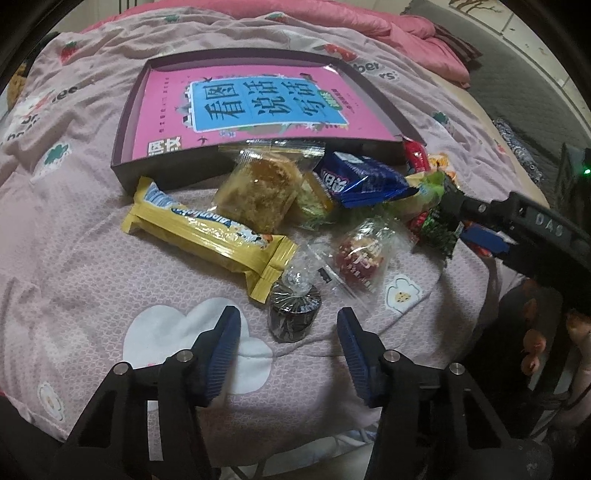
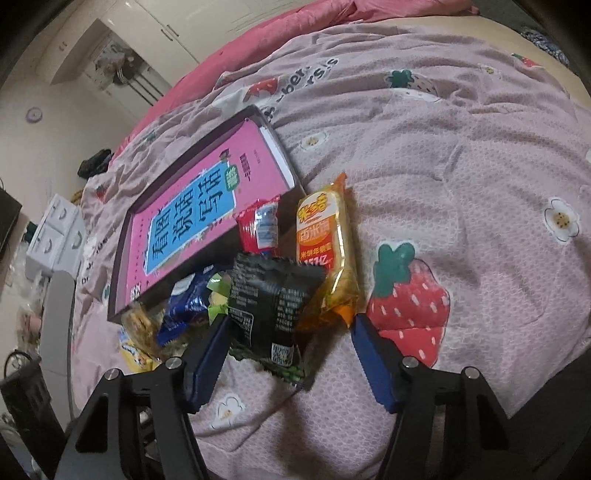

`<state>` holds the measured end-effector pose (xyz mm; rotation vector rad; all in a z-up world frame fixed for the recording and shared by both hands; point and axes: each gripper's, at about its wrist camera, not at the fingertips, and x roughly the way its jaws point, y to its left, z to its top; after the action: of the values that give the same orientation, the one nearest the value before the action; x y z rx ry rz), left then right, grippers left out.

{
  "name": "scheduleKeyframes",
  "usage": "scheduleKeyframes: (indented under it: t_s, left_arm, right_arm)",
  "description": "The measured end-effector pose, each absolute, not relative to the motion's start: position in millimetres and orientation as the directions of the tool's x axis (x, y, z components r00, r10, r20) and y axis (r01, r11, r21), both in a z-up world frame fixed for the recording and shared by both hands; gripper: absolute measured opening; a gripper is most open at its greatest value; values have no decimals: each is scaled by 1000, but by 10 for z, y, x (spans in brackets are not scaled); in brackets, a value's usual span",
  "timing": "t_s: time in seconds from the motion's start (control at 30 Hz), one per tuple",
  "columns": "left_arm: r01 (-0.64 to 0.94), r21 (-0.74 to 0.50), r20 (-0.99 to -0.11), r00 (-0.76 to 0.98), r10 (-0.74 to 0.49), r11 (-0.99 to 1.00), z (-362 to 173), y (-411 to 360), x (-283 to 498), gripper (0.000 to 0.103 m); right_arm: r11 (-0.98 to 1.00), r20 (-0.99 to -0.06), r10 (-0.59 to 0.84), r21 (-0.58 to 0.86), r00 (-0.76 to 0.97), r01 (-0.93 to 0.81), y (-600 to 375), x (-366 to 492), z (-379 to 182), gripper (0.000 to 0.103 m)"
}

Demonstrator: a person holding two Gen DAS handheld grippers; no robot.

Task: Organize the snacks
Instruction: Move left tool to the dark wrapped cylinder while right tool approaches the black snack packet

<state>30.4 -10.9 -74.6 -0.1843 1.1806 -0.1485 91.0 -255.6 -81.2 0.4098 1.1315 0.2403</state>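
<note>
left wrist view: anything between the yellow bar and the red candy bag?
Yes: a small dark wrapped sweet with a twisted clear top lies between the yellow bar and red candy bag, in the left wrist view.

A pink quilt (image 2: 461, 155) printed with strawberries and flowers is covering the bed, and a plain pink duvet (image 1: 369, 22) is lying bunched along its far edge. Beyond the bed, cream cupboard doors (image 2: 162, 26) are lining the wall. A white drawer unit (image 2: 55, 236) is standing on the floor beside the bed. A grey rug (image 1: 517, 88) is lying on pale floor tiles (image 1: 532, 22). Dim, even light is filling the room.
</note>
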Motion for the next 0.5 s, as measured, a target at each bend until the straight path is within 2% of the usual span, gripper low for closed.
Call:
scheduleKeyframes:
  t_s: [0.13,0.2,0.3,0.5]
  left_arm:
    - [21,-216,-904,373,-208,976,-765,-126,317,54]
    - [27,-212,-905,372,-207,977,-769,-139,320,54]
    - [27,-214,-905,371,-209,976,-785,-142,328,54]
    - [17,-222,-907,363,-213,975,-828,-118,371,48]
  right_arm:
    - [919,-847,363,393,389,-3,-2455,929,-842,63]
    - [915,-853,384,403,352,-21,-2391,928,-903,52]
    - [915,-852,387,403,353,-30,-2368,923,-932,43]
    - [895,-839,429,445,336,-32,-2420,919,-995,39]
